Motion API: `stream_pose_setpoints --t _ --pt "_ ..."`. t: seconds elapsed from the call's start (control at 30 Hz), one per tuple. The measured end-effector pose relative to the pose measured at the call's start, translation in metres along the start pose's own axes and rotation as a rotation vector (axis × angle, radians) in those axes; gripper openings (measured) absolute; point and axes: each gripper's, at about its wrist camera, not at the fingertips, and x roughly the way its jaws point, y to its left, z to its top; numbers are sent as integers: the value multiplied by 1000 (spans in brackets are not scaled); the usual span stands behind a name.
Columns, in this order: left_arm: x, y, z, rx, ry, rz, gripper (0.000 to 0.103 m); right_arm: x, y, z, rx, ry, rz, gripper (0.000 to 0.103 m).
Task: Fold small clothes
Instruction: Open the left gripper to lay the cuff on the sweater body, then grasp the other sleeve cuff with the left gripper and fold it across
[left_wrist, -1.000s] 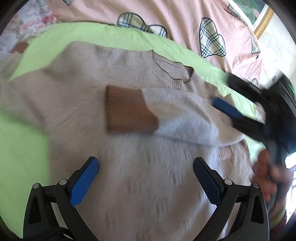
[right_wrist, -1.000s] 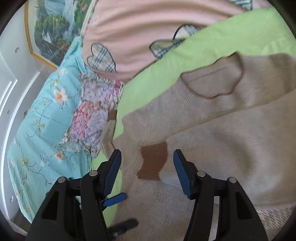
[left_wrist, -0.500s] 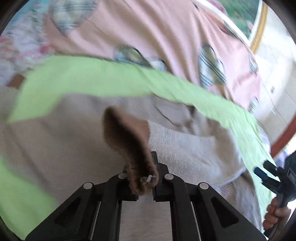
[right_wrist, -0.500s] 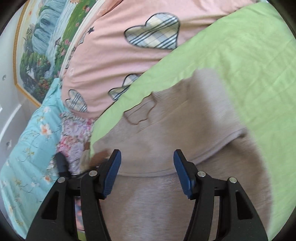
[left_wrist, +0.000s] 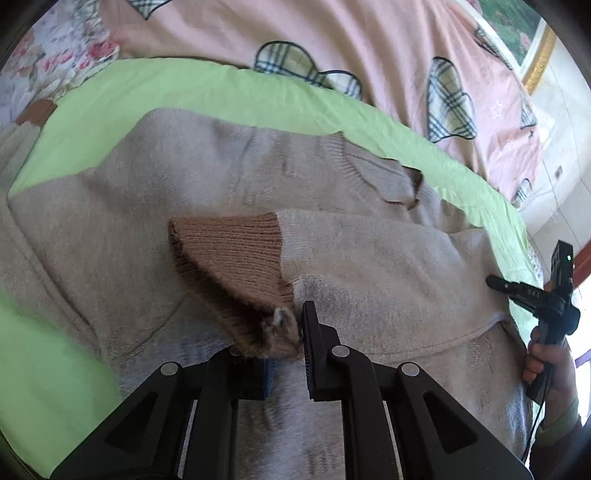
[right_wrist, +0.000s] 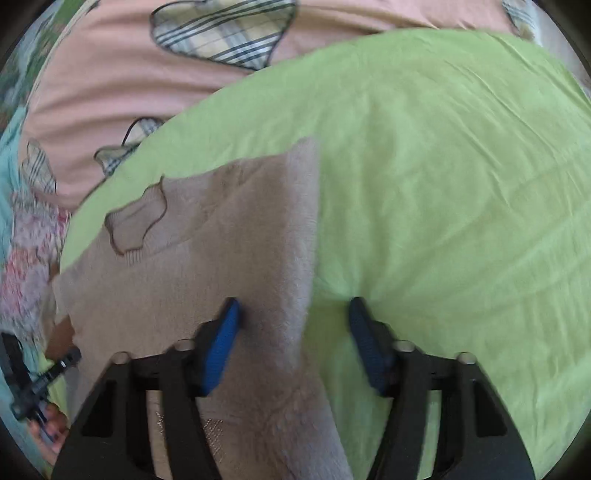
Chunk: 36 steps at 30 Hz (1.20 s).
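A beige knit sweater (left_wrist: 184, 184) lies spread on a green sheet (left_wrist: 221, 88). Its right sleeve is folded across the chest, ending in a brown ribbed cuff (left_wrist: 236, 247). My left gripper (left_wrist: 286, 343) is shut on the near corner of that cuff and lifts it a little off the sweater. My right gripper (right_wrist: 293, 332) is open and straddles the sweater's right side edge (right_wrist: 295, 258), left finger over the knit, right finger over the green sheet (right_wrist: 443, 184). The right gripper also shows at the right of the left wrist view (left_wrist: 532, 295), at the sleeve fold.
A pink blanket with plaid hearts (left_wrist: 332, 44) lies beyond the green sheet. Floral bedding (right_wrist: 26, 258) lies to the left. The sweater's other brown cuff (left_wrist: 37, 110) rests at the far left. The left gripper shows at lower left of the right wrist view (right_wrist: 40, 380).
My left gripper closed on the brown cuff and lifted its corner. My right gripper moved off the cuff area to the sweater's right side edge, staying open.
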Motion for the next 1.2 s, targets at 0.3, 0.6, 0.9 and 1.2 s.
stream_pose_setpoints --t 0.3,0.6,0.9,1.2 --pt "-1 11 -9 -24 22 -13 19 -11 -24 3 9 -58 -92 8" --pt "-55 46 -25 -63 -22 40 24 -65 19 -42 51 -131 81 53" --pt "-102 116 7 -118 -122 229 52 -62 83 -117 -34 8 260 54" --pt "-85 174 108 -64 -127 497 76 -53 89 -147 -13 72 282 55"
